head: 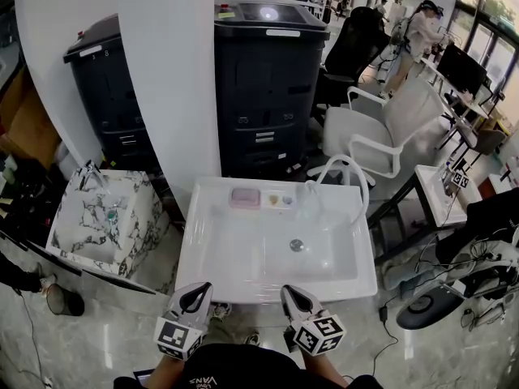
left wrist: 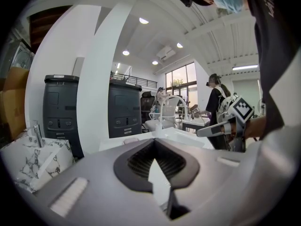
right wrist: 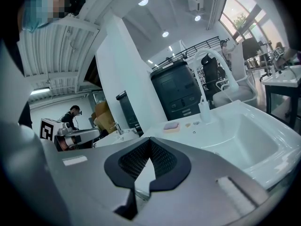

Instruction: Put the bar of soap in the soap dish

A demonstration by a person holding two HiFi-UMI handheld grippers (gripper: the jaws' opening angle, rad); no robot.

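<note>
- Left gripper [head: 195, 297], right gripper [head: 295, 298]: jaws closed, empty, both at the near edge of the sink [head: 203, 270].
- Soap dish [head: 233, 198]: pink, on the back ledge across the basin, left of centre, long axis crosswise. Left gripper nearer.
- Bar of soap [right wrist: 172, 124]: paler block, apparently already in the dish; uncertain.
- Tap [head: 349, 168]: to the right. Approach open.

A white sink [head: 203, 250] stands on the grey floor [head: 105, 331], with a round drain [head: 297, 245] in the middle of its basin. On its far ledge lie a pink soap dish [head: 244, 197] at the left and small pale pieces [head: 280, 200] just beside it. The arched white tap [head: 344, 159] rises at the right.
</note>
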